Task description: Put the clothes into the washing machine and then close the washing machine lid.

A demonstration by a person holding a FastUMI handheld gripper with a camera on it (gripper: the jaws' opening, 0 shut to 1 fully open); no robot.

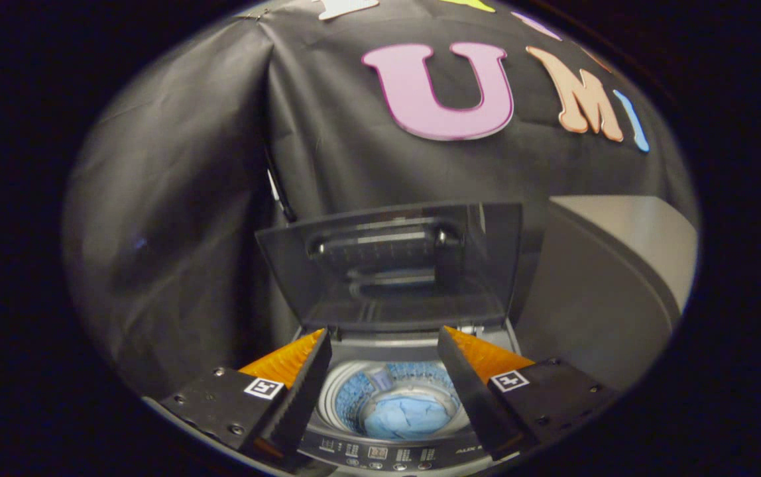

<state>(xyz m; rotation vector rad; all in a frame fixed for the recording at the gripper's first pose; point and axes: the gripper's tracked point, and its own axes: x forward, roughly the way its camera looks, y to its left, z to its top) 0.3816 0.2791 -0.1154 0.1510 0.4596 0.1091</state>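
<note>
A top-loading washing machine (387, 454) stands below me with its smoky see-through lid (390, 265) raised upright at the back, its handle facing me. Light blue clothes (407, 417) lie bunched at the bottom of the drum (347, 391). My gripper (384, 338) hovers above the drum mouth, open, with nothing between its fingers. The drum and the clothes show in the gap between the two fingers, and the raised lid stands just beyond the fingertips.
A second grey appliance (612, 278) stands right of the washing machine, close beside the lid. Black booth cloth hangs behind and to the left. The control panel (380, 456) runs along the washer's near edge.
</note>
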